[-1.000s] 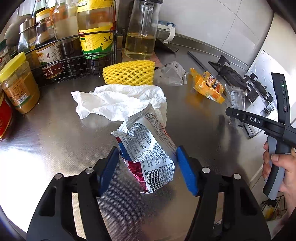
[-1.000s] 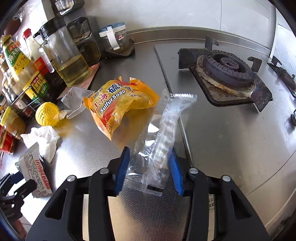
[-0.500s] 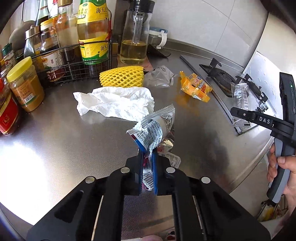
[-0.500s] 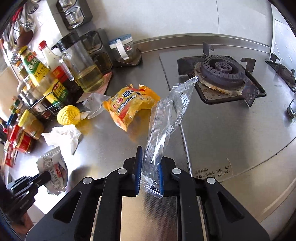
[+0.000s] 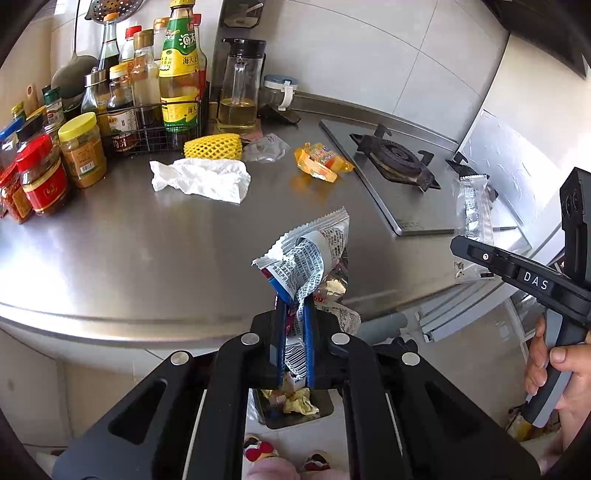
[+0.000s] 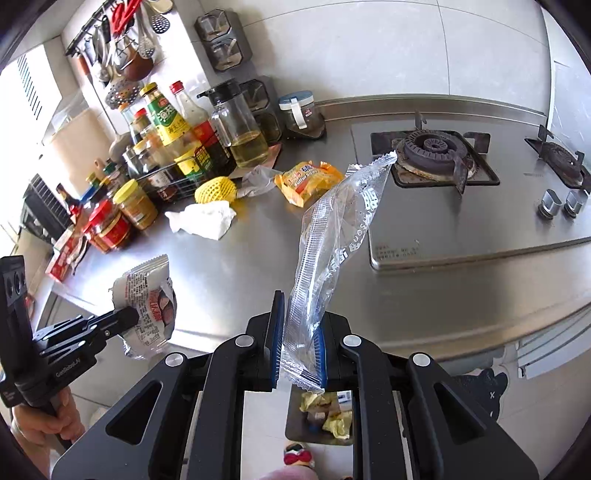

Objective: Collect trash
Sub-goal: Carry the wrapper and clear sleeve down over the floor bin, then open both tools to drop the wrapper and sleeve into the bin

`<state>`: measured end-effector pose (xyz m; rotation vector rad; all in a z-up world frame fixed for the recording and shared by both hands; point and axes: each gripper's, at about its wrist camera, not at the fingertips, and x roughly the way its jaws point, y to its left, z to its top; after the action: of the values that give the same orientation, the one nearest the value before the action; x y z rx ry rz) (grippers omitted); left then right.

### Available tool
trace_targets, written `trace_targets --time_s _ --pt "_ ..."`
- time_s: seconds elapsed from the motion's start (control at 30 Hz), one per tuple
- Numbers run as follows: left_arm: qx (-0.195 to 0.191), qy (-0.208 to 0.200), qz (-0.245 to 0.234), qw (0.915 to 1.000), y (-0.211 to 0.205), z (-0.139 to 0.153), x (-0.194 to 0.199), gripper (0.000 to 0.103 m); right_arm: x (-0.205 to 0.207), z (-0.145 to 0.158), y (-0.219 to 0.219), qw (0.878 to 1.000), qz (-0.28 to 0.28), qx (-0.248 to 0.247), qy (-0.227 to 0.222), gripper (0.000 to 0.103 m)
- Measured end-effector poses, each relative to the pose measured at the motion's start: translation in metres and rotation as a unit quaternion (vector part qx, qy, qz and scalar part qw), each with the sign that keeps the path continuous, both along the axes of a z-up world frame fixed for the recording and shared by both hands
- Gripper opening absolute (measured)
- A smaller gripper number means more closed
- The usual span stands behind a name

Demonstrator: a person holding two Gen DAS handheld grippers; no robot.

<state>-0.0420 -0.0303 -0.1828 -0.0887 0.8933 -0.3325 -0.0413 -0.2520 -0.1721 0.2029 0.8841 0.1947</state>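
Counter now farther below; each gripper lately clenched, snack wrapper left, clear wrapper right.

Pale grey wall tiles back a brushed steel counter under bright daylight. A gas hob sits at two o'clock, a utensil rail (ladles, skimmers) at eleven, pale floor at six.

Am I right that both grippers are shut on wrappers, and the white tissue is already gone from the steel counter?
Not quite. The white tissue lies crumpled on the steel counter, as the left wrist view shows. The rest holds: the left gripper is shut on the printed snack wrapper, and the right gripper on the clear plastic wrapper.
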Motion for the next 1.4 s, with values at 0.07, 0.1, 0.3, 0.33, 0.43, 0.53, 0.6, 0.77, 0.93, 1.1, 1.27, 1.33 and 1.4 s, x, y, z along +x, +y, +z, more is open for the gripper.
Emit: trace_targets --time_s 0.07,0.1,0.3,0.33,0.43,0.53,0.6,0.77,0.93,1.1,1.27,1.33,1.4 --pt "-0.001 0.009 -0.003 1.0000 -0.006 -0.006 -0.020 0.007 -0.018 -0.004 -0.003 1.000 0.003 0.000 0.006 0.016" --pt "-0.001 0.015 -0.004 0.9999 -0.009 -0.011 -0.029 0.007 -0.026 -0.007 -0.005 1.000 0.005 0.001 0.009 0.016" --pt "-0.001 0.067 -0.007 0.9978 -0.020 -0.055 -0.073 0.007 -0.065 -0.043 -0.012 0.999 0.015 0.004 0.047 0.016" --pt "-0.002 0.078 -0.006 0.9970 -0.021 -0.065 -0.077 0.007 -0.069 -0.053 -0.013 0.998 0.016 0.005 0.059 0.016" --pt "0.001 0.112 -0.002 0.9938 -0.022 -0.097 -0.086 0.007 -0.078 -0.090 -0.013 0.995 0.020 0.007 0.100 0.016" --pt "0.000 0.146 0.001 0.9892 -0.024 -0.132 -0.087 0.007 -0.083 -0.129 -0.011 0.991 0.024 0.006 0.134 0.016" --pt "-0.003 0.171 0.002 0.9853 -0.025 -0.158 -0.084 0.007 -0.080 -0.158 -0.010 0.986 0.024 0.020 0.163 0.016" --pt "0.001 0.217 0.001 0.9761 -0.031 -0.221 -0.072 0.007 -0.066 -0.221 -0.003 0.975 0.023 0.040 0.215 0.016" --pt "0.009 0.252 0.005 0.9677 -0.038 -0.286 -0.059 0.007 -0.047 -0.276 0.007 0.967 0.019 0.058 0.247 0.016" --pt "0.015 0.276 0.010 0.9609 -0.043 -0.339 -0.045 0.007 -0.025 -0.328 0.013 0.957 0.011 0.066 0.281 0.016" --pt "0.009 0.297 0.001 0.9548 -0.047 -0.375 -0.030 0.007 -0.013 -0.369 0.020 0.946 -0.001 0.086 0.312 0.016" --pt "0.003 0.306 0.000 0.9522 -0.049 -0.385 -0.028 0.009 -0.010 -0.377 0.023 0.943 -0.003 0.095 0.318 0.019" --pt "-0.007 0.312 0.004 0.9499 -0.051 -0.389 -0.028 0.019 -0.009 -0.379 0.026 0.943 -0.003 0.101 0.316 0.020"
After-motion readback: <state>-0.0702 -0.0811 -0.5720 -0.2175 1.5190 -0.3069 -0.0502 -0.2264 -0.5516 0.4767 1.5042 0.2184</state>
